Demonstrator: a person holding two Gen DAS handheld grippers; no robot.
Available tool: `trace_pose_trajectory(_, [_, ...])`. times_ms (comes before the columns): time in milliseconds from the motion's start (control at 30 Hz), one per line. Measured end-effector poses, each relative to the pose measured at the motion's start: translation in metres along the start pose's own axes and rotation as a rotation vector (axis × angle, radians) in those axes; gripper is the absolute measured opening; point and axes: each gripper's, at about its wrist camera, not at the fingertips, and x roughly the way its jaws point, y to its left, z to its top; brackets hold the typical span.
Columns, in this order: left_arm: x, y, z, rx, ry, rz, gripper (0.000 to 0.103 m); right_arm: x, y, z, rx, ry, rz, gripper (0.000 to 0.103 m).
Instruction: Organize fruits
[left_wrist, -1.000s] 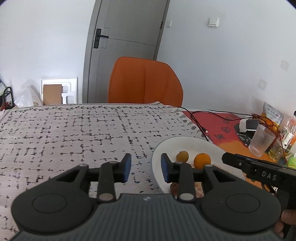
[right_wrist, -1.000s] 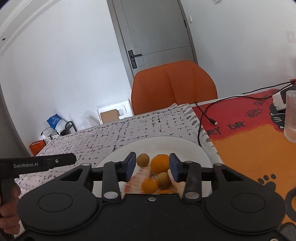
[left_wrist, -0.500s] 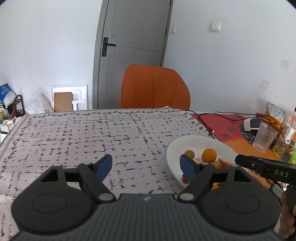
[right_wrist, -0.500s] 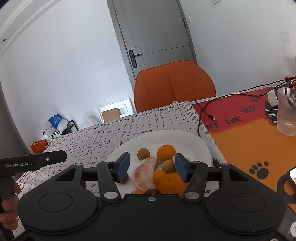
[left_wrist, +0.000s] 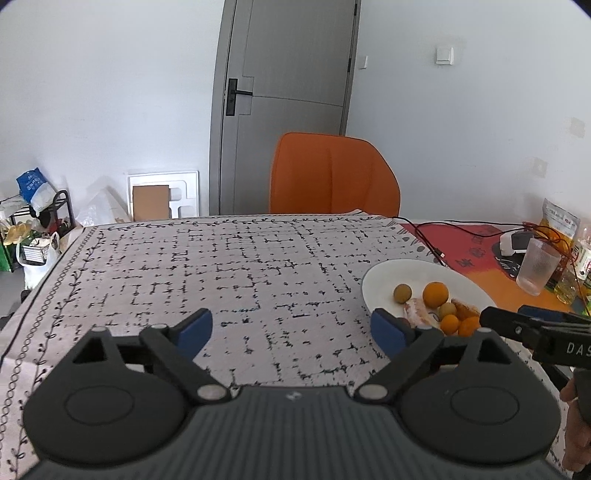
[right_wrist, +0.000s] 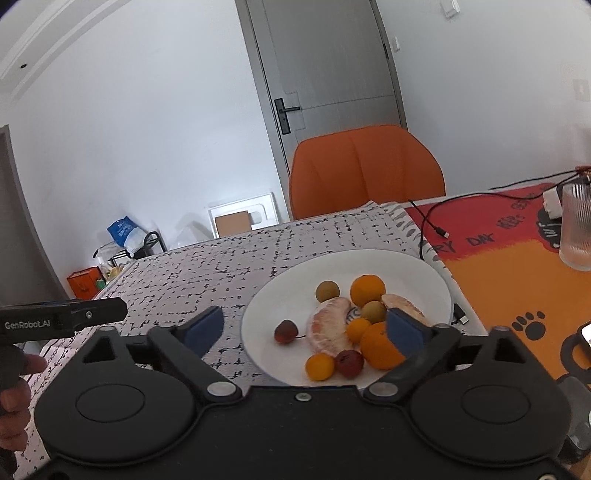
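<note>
A white plate (right_wrist: 413, 267) on the patterned tablecloth holds several fruits: an orange (right_wrist: 367, 290), a brown longan (right_wrist: 327, 290), peeled pomelo segments (right_wrist: 327, 328), small kumquats (right_wrist: 320, 366) and red lychees (right_wrist: 285, 331). My right gripper (right_wrist: 304, 330) is open and empty, raised just in front of the plate. My left gripper (left_wrist: 291, 330) is open and empty above the cloth, left of the plate (left_wrist: 384, 275). The right gripper's body (left_wrist: 535, 332) shows at the right edge of the left wrist view.
An orange chair (left_wrist: 332, 173) stands behind the table. A ribbed glass (right_wrist: 576, 225), a black cable (right_wrist: 428, 221) and packets (left_wrist: 557, 221) lie on the red-orange mat (right_wrist: 498, 266) at the right. The patterned cloth (left_wrist: 221, 266) covers the left part of the table.
Both grippers have opened wide and pulled back and up from the plate. More of the fruit on the plate has come into view.
</note>
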Motion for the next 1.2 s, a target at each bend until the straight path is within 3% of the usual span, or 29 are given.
trace_pose_trajectory(100, [-0.01,0.005,-0.002,-0.008,0.003,0.013,0.096,-0.005,0.006,0.0,0.001,-0.002,0.011,0.103])
trace_pose_trajectory(633, [-0.059,0.033,-0.012,-0.068,0.025,0.051,0.103,-0.038,0.044,0.0,-0.049,-0.03,0.032,0.103])
trace_pose_trajectory(1200, [-0.098,0.046,-0.024,-0.052,0.019,0.096,0.103,-0.064,0.068,-0.003,-0.074,-0.036,0.03,0.103])
